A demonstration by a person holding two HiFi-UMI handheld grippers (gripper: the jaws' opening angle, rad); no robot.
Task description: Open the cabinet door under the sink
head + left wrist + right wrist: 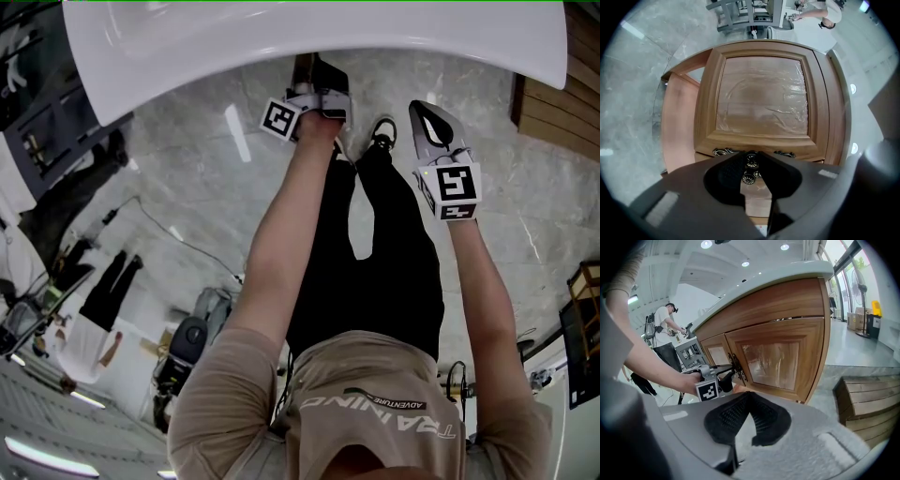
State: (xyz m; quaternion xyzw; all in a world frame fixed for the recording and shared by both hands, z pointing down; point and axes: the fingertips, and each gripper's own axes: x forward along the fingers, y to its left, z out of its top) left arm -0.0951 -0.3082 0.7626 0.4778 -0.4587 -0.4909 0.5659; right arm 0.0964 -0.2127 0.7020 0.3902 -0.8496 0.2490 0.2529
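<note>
A white sink (281, 47) and its countertop ran above both grippers. Under it, straight ahead of them, stood the wooden cabinet (787, 301). Its two doors looked shut or very nearly so, and nothing of the inside showed. The cabinet door (761, 93) filled the left gripper view beyond the jaw tips, its panel covered with wrinkled clear film (787, 93). The other door (780, 357), filmed in the same way, lay ahead of the right gripper and a little to its right. On the grey marble floor (187, 169), low to the right of the right gripper, sat a stack of wooden slats (867, 394).

The left gripper (751, 155), rolled onto its side, pointed at the seam where the doors met. Its jaws were closed on a round metal knob (751, 160) at their tips. A second knob (748, 178) sat just behind it between the pads, and an ornate backplate (723, 151) lay just beyond. The right gripper (748, 393) hung clear of the cabinet, to the right of the left one, its jaw tips together and empty.

Each gripper carried a marker cube (454, 190) with a black-and-white square code. The person's beige shirt (375, 441) read "TRAINING" and, smaller, "ADVENTURE".
</note>
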